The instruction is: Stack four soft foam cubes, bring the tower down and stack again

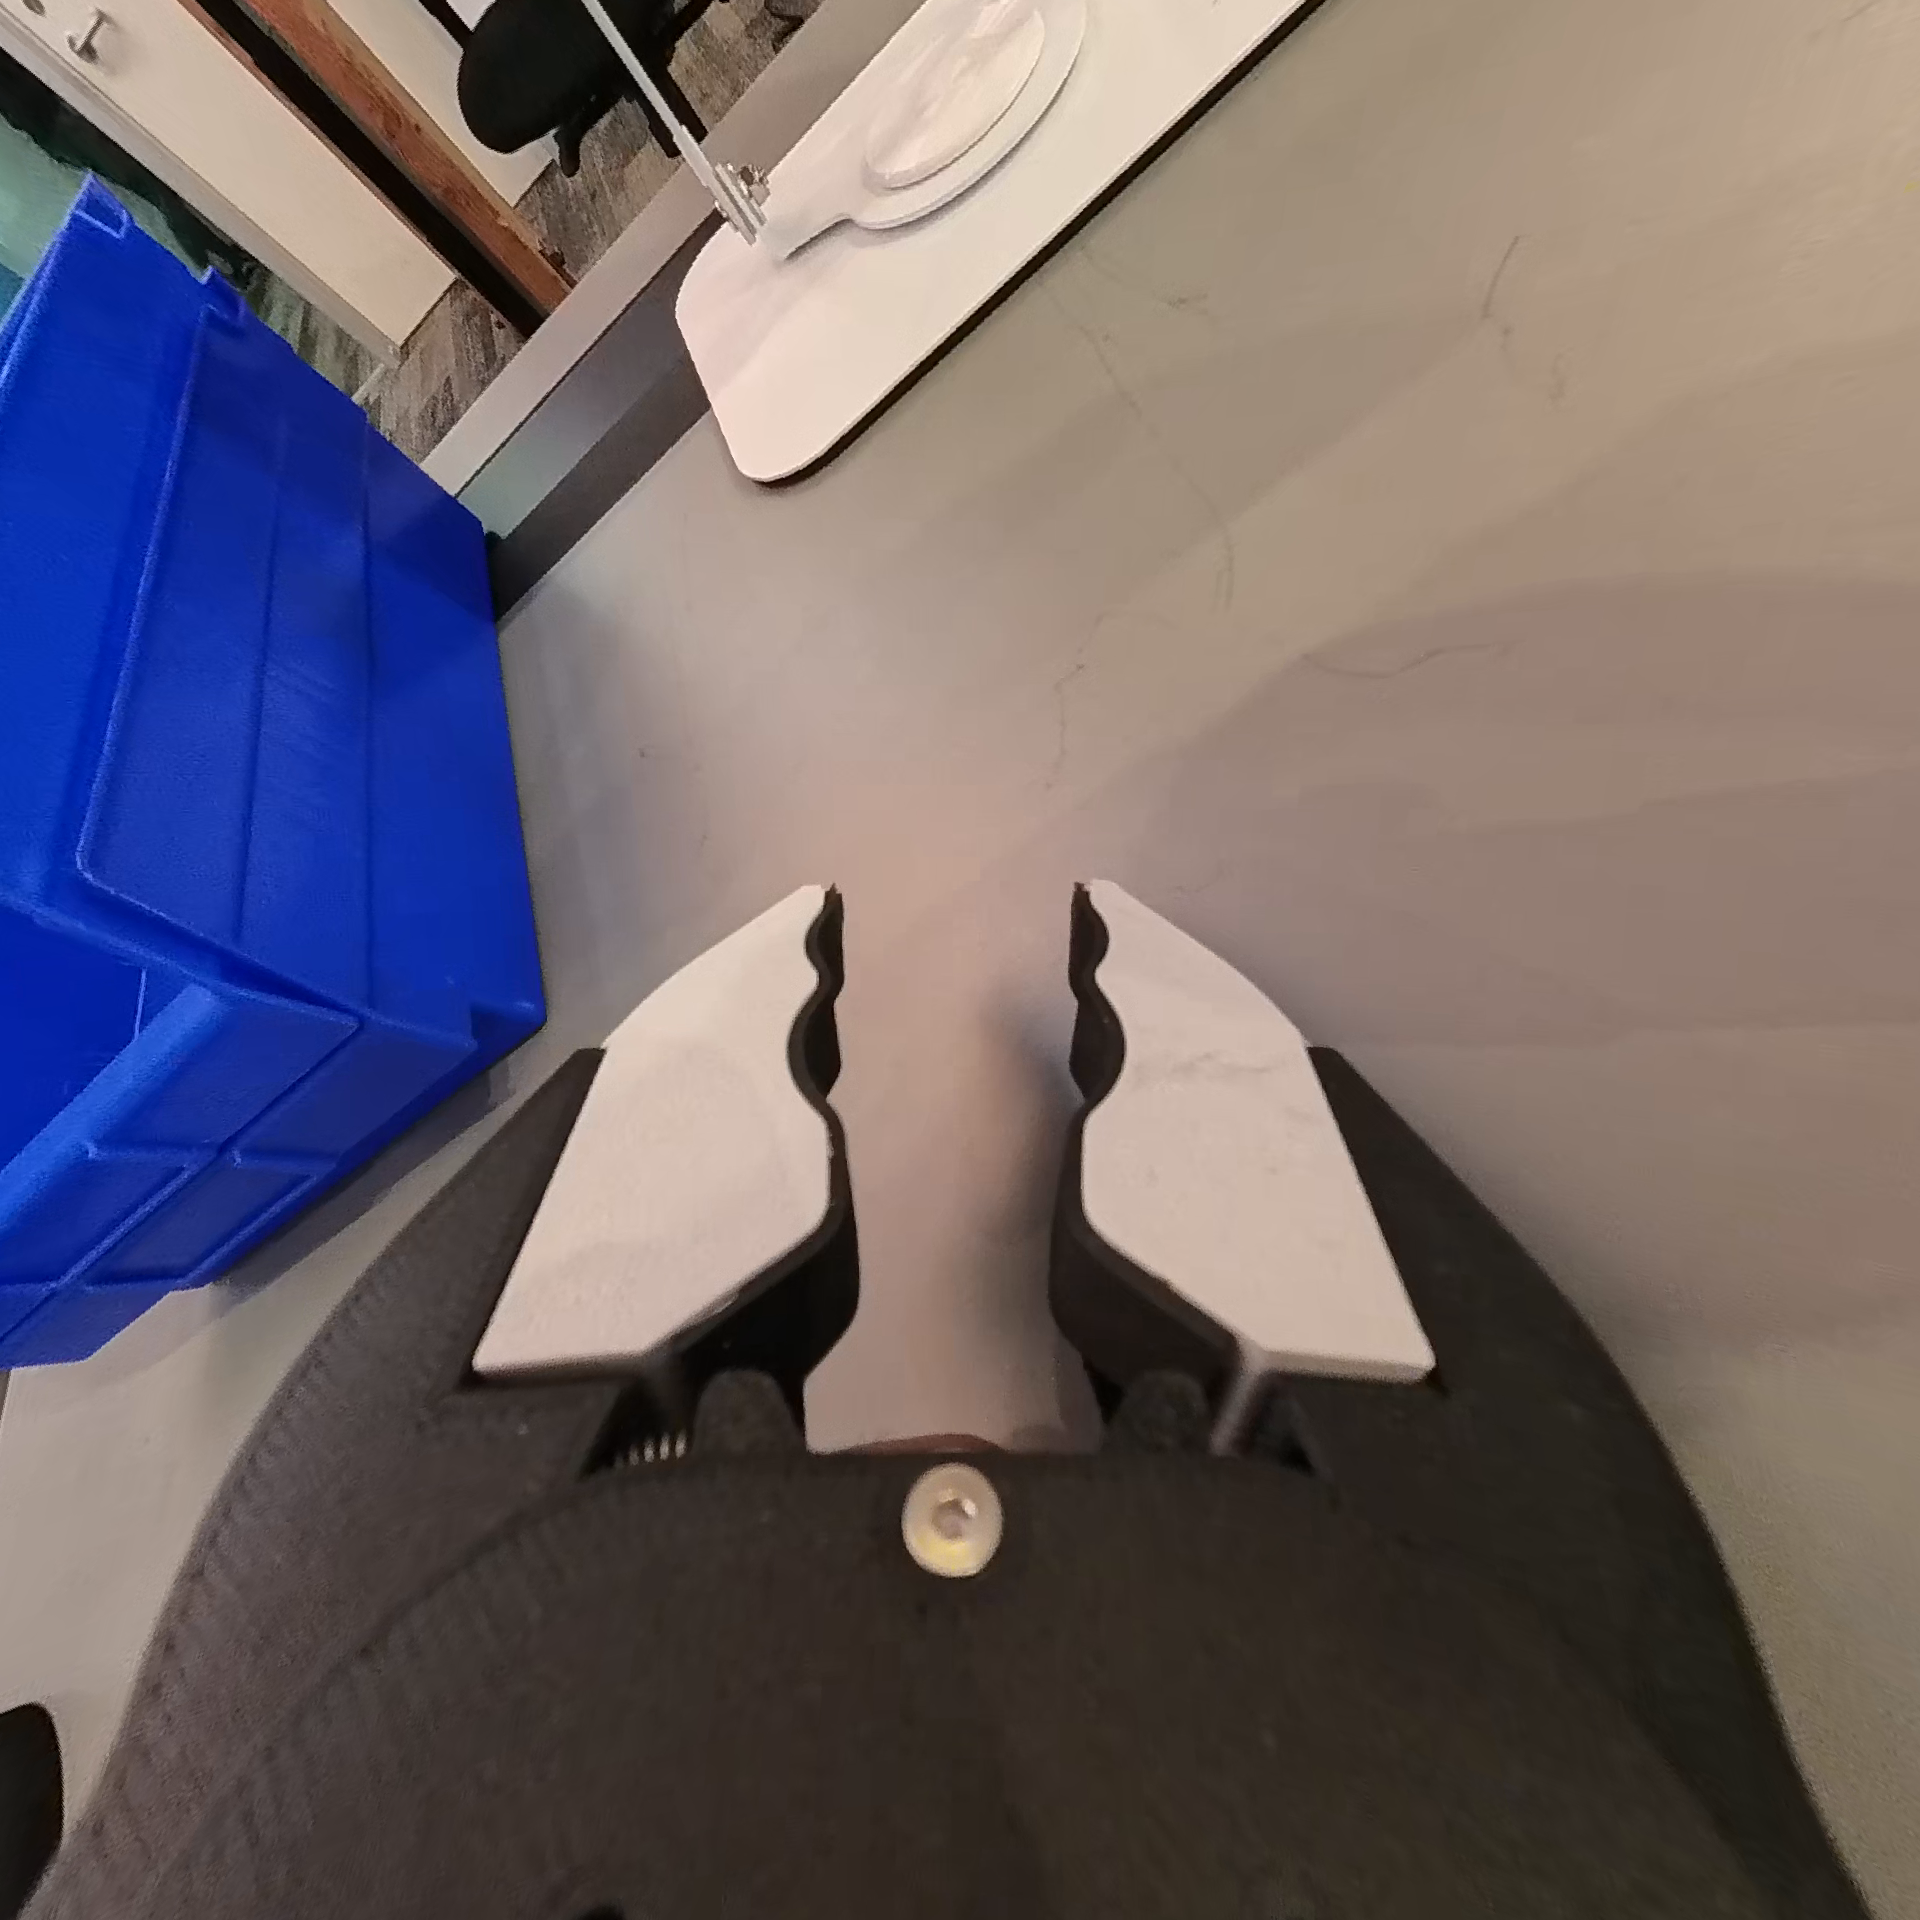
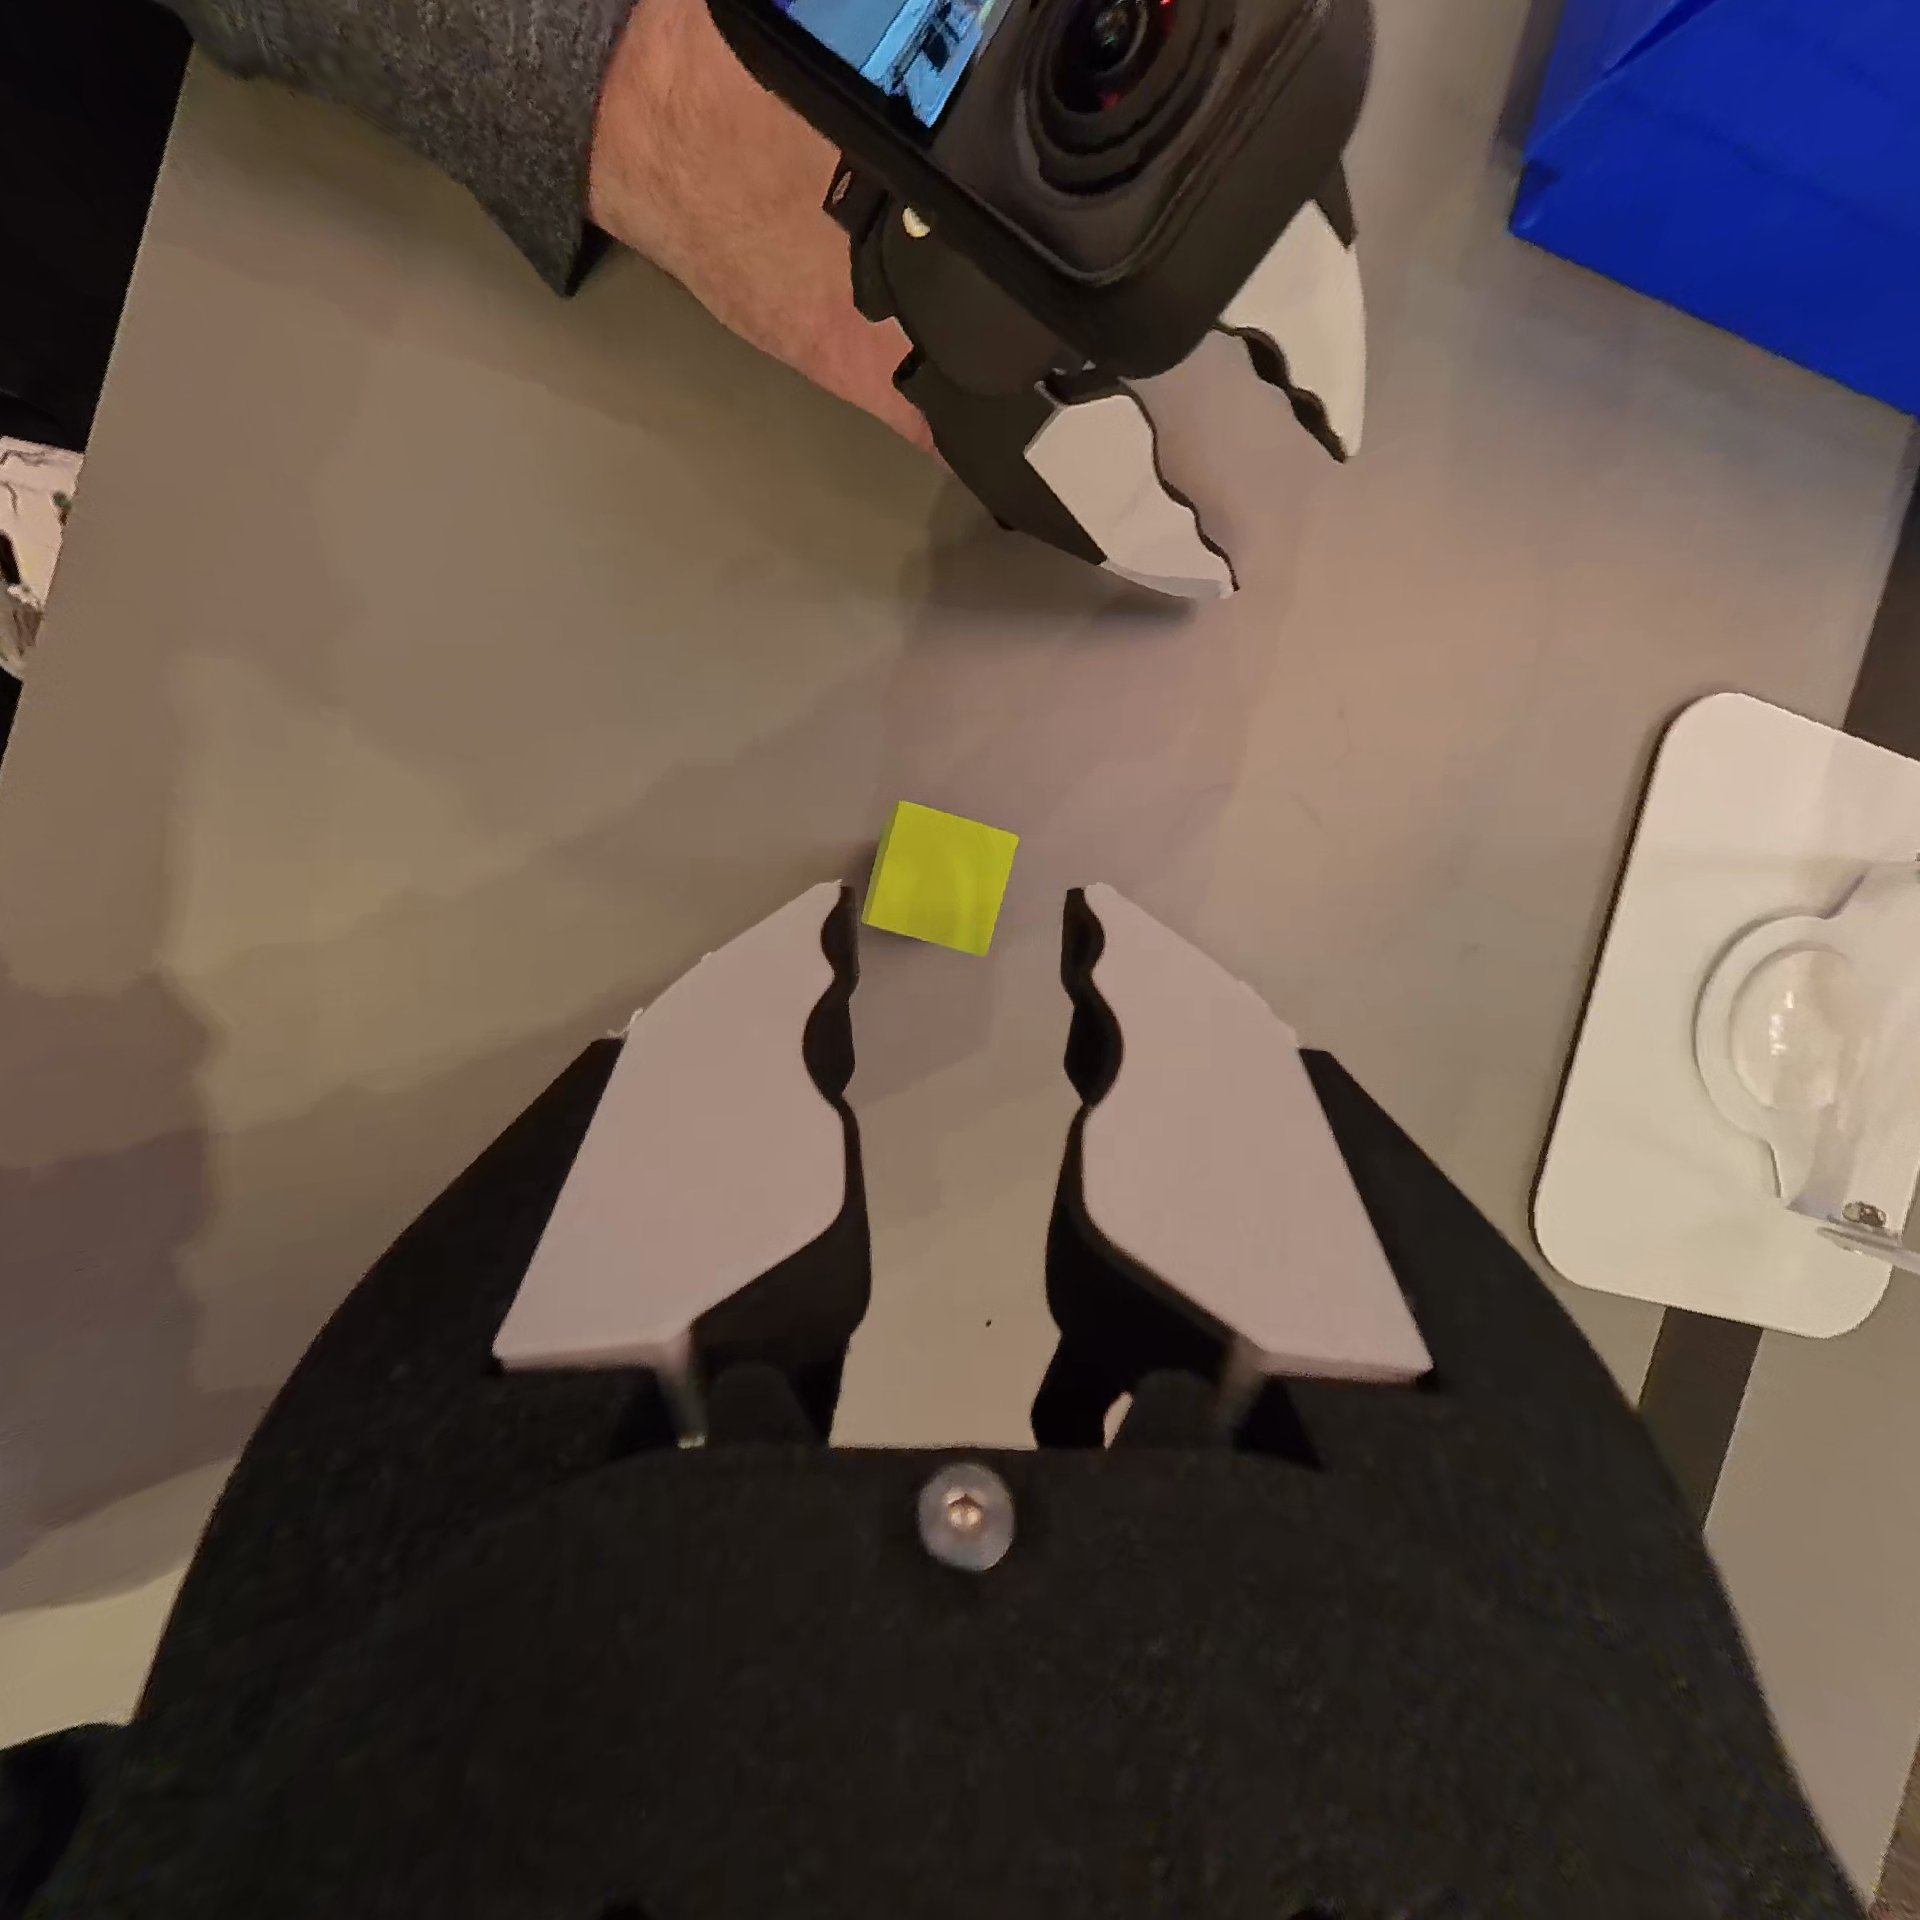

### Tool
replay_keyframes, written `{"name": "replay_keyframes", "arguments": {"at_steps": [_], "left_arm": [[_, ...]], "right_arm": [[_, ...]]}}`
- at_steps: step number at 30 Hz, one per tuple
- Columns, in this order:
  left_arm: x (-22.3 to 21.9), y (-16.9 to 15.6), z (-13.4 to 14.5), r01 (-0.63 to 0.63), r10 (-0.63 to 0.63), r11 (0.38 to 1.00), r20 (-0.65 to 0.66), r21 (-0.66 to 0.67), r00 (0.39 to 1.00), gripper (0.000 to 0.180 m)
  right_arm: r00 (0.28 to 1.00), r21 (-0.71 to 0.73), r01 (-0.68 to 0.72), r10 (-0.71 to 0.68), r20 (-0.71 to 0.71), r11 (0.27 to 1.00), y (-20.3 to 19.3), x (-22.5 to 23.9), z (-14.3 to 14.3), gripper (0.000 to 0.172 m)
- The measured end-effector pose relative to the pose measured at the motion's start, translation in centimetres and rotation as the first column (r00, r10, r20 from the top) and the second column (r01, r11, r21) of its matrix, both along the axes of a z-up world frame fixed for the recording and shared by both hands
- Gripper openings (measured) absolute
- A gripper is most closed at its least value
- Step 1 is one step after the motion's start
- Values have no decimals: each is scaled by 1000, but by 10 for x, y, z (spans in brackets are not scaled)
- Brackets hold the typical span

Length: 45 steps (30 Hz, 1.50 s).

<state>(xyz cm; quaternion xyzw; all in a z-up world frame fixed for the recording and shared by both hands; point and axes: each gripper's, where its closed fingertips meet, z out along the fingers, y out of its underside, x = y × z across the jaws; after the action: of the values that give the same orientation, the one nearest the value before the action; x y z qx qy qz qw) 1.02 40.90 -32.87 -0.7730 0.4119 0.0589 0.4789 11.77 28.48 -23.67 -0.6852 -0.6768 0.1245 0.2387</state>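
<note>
The right tongs [image 2: 956,899] stood apart above the grey counter [image 2: 416,727], gripping nothing, and a single yellow-green foam cube [image 2: 940,878] lay on the counter just past their tips, nearer the left fingertip [image 2: 831,904] than the right one, with a gap showing on both sides. Only this one cube was visible; where the other three were could not be told, and no tower stood in either view. The step in hand looked like a pick-up at the start of a stack, with the cube not yet gripped. The next move would call for easing the tongs forward and a little to the left so the cube sat centred between the pads, then closing gently, since soft foam would squash. Farther off, toward the counter's far side, the left tongs [image 2: 1262,488] hung apart and empty over bare counter, held by a hand [image 2: 727,239]. A blue bin [image 1: 208,831] sat at one edge, and a white base plate [image 2: 1714,1039] at another.
</note>
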Motion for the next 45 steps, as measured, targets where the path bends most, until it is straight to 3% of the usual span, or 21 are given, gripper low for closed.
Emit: {"name": "replay_keyframes", "arguments": {"at_steps": [5, 9, 13, 18, 20, 23, 31, 45], "left_arm": [[0, 0, 0, -1, 1, 1000, 2, -3, 1000, 41], [0, 0, 0, -2, 2, 1000, 2, -3, 1000, 41], [0, 0, 0, -2, 2, 1000, 0, 1, 1000, 41], [0, 0, 1, -5, 5, 1000, -9, 13, 1000, 41], [0, 0, 0, -5, 5, 1000, -16, 16, 1000, 38], [0, 0, -2, -4, 5, 1000, -43, 22, 999, 27], [-2, 1, 0, -24, 28, 998, -69, 58, 997, 27], [-3, 0, 0, -23, 27, 998, -66, 61, 997, 29]], "right_arm": [[981, 22, 176, -173, -92, 984, 7, 22, 11, 35], [908, 18, 402, -396, -134, 915, 13, 59, 1, 32], [768, 18, 627, -613, -185, 779, 15, 109, -22, 28], [526, 28, 846, -826, -201, 532, 17, 191, -64, 14], [421, 10, 903, -877, -231, 430, 13, 220, -71, 3], [317, -44, 937, -899, -302, 346, 6, 244, -75, 0], [258, 54, 966, -928, -270, 253, -1, 289, -96, 0], [201, 42, 980, -943, -267, 197, -4, 306, -100, 0]]}}
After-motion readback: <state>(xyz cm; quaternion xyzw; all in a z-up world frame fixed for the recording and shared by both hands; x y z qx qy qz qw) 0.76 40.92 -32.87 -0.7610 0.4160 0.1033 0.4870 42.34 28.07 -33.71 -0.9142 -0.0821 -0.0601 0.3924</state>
